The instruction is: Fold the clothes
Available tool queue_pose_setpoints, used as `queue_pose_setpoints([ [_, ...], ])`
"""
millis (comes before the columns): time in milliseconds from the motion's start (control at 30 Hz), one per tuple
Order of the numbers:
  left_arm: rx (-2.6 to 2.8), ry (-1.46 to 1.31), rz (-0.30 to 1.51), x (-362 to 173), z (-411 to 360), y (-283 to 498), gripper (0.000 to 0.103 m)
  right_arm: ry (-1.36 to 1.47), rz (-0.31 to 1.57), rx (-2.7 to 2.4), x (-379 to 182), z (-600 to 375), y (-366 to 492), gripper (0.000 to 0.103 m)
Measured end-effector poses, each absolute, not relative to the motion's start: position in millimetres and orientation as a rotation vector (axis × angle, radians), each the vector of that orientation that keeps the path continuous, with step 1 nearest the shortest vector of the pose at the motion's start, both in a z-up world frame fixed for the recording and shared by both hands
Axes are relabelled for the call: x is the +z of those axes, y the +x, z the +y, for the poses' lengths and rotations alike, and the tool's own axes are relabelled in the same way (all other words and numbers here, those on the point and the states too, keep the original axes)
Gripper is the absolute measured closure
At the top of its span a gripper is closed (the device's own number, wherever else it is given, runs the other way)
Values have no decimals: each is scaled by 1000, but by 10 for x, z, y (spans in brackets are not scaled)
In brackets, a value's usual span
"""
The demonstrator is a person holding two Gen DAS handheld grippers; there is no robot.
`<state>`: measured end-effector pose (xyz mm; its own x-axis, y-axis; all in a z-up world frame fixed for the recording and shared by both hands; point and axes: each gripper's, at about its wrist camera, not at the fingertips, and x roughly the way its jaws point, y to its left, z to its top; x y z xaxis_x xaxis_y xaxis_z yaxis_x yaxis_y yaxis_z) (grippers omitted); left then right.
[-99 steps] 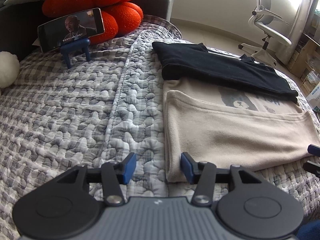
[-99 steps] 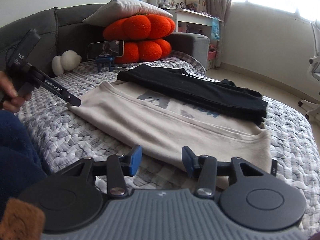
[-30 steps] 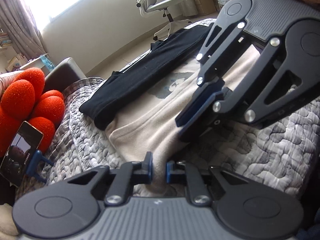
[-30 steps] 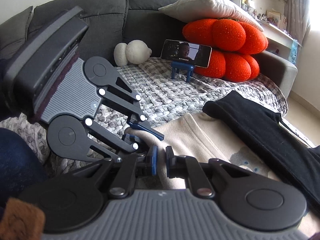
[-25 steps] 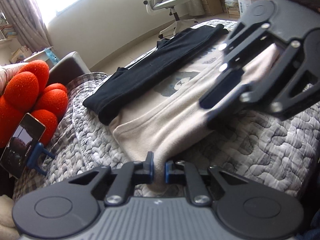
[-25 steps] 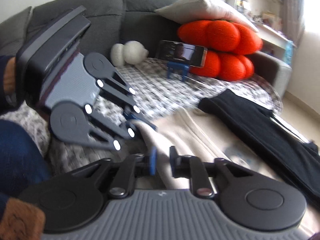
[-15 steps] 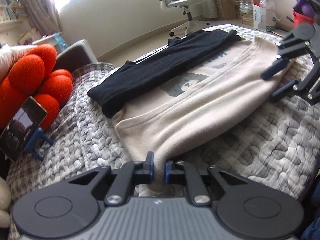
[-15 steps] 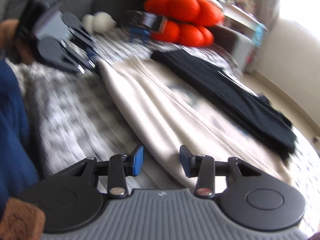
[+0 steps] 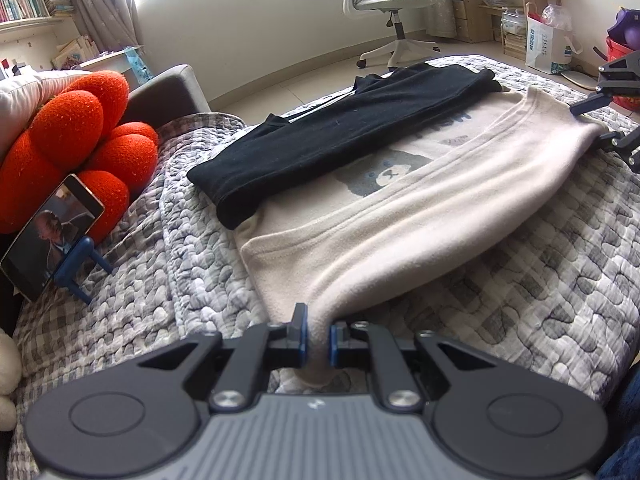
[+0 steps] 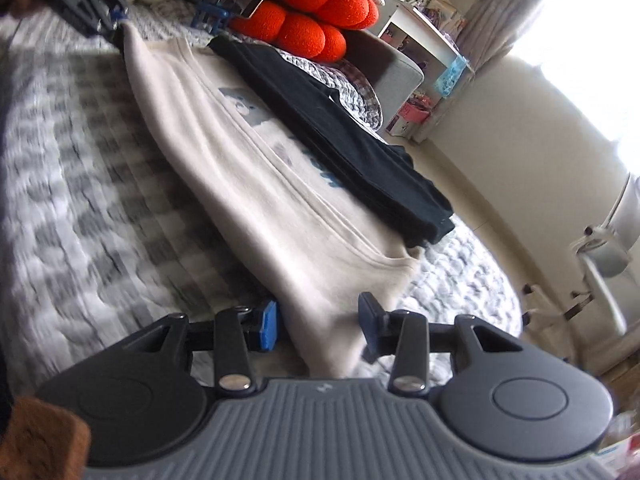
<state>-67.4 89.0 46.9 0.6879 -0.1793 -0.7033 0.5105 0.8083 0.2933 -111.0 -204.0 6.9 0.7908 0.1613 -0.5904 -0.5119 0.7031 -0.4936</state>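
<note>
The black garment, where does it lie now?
The black garment lies folded on the beige shirt's far edge, on the quilt, right of the orange cushion in the left wrist view.

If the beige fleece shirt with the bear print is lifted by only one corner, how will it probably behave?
The beige fleece shirt with the bear print is probably floppy: from the corner pinched in the left gripper it sags in a soft curve. It looks thick, so likely not slippery on the grey quilted cover. The folded black garment on its far edge may drag along.
</note>
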Motion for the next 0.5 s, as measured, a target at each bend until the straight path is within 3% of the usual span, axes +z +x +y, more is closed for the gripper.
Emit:
queue_pose_setpoints([
  [67, -398, 499, 719, 459, 886, -678, 93, -709, 539, 405, 52, -2055, -1107, 62],
  [133, -390, 498, 721, 446, 875, -678, 93, -724, 538, 413, 39, -2067, -1108, 72],
  [167, -385, 498, 721, 439, 869, -682, 93, -719, 547, 414, 41, -2073, -1099, 82],
  [300, -367, 502, 725, 429, 872, -741, 95, -739, 557, 387, 45, -2058, -1144, 96],
  [500, -328, 475, 718, 499, 892, -855, 96, -681, 548, 363, 196, -2118, -1228, 98],
])
